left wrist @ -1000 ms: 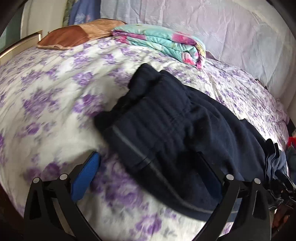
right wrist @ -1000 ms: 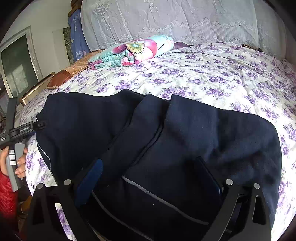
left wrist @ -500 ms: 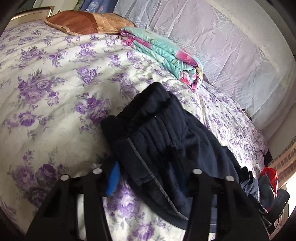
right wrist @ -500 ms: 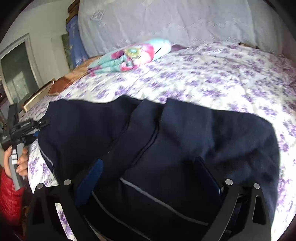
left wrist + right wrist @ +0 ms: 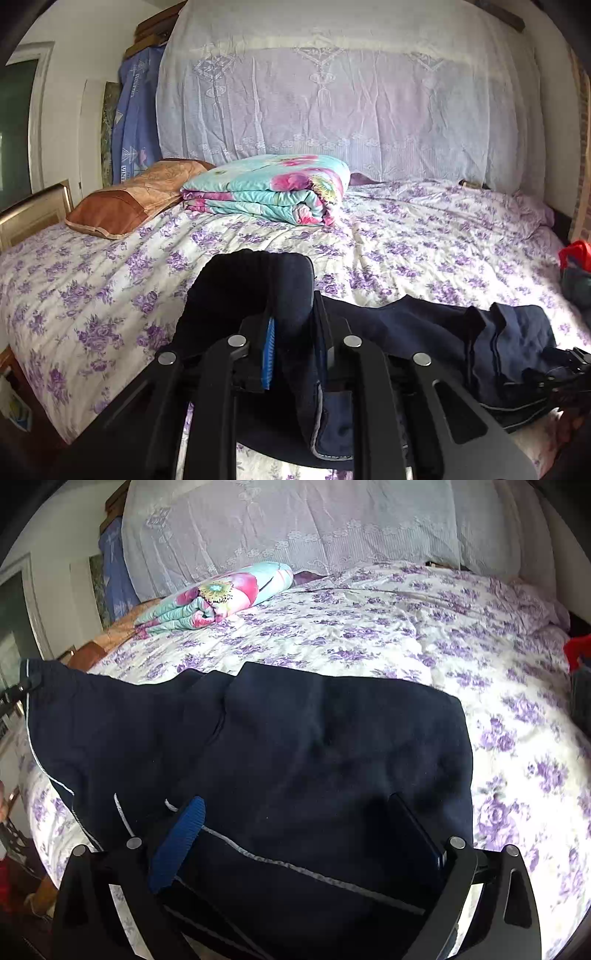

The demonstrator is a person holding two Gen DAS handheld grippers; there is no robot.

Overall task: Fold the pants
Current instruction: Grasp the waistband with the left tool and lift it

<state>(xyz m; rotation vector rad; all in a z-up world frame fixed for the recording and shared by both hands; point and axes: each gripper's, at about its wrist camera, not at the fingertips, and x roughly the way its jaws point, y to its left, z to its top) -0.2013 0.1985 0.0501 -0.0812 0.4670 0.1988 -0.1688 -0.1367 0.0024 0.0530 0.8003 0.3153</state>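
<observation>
Pants [image 5: 295, 760] at near bed [image 5: 406, 635] edge; left gripper [image 5: 291, 354] closing on waistband; right gripper [image 5: 295, 834] spread wide; bedspread bare beyond.

One pants [image 5: 295, 746], two tongs [image 5: 291, 332] [image 5: 295, 834], one folded quilt [image 5: 273, 192], one brown pillow [image 5: 129, 199]

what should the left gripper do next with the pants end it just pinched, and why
Probably carry that end across toward the right gripper. The left gripper is closing on a bunched end of the navy pants, lifted off the floral bedsheet, while the rest lies spread flat, with the right gripper's open fingers resting on it. That would lay one half over the other.
</observation>
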